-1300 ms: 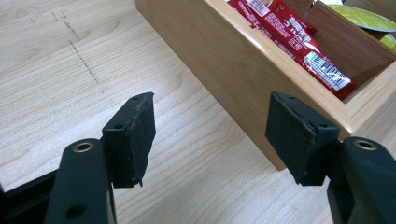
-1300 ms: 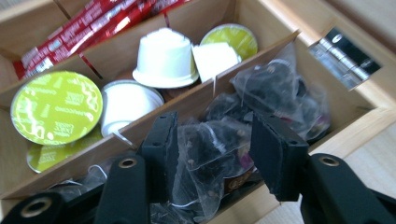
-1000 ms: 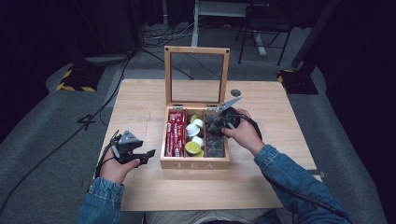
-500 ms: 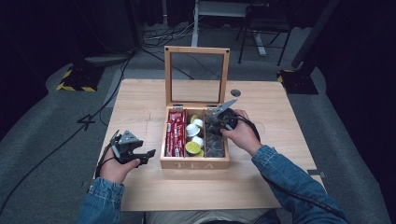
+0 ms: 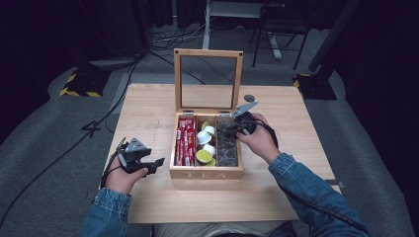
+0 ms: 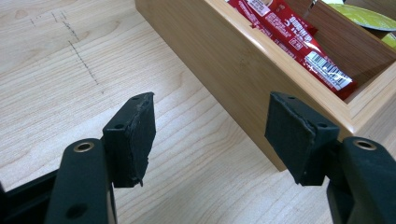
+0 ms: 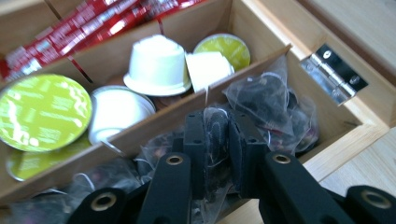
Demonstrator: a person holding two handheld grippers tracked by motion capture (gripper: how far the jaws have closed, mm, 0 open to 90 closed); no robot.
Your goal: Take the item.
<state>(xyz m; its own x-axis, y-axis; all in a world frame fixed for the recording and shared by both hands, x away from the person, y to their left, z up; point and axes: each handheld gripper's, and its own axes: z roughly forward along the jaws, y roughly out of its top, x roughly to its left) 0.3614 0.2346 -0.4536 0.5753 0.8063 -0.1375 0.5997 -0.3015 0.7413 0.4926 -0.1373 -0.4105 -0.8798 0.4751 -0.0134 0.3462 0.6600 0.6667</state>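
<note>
Right gripper (image 7: 217, 140): we have it low in the centre of the right gripper view, its jaws have just been closing and the pads now pinch a clear tea bag (image 7: 215, 133) between them.
Tea bag: it sits in the box's right-hand compartment, on top of a heap of other tea bags (image 7: 275, 109) in the same see-through wrap, dark leaves showing inside.
Same grip from above: in the high view our right gripper (image 5: 236, 124) dips into that compartment just right of centre, the hand behind it over the box's right wall.
Left gripper (image 6: 212, 133): we hold it with jaws partway apart and nothing between the pads, only bare table (image 6: 70, 70) showing through the gap.
Left gripper's place: lower left of the high view (image 5: 148, 163), just beside the box's left wall and clear of it.
Wooden tea box (image 5: 205, 174): centre of the table, glass lid (image 5: 207, 79) standing upright behind it.
Left compartment: red sachets (image 5: 185, 140) lying lengthwise.
Middle compartment: white capsules (image 7: 156, 63) and green-lidded ones (image 7: 42, 112), jumbled together.
</note>
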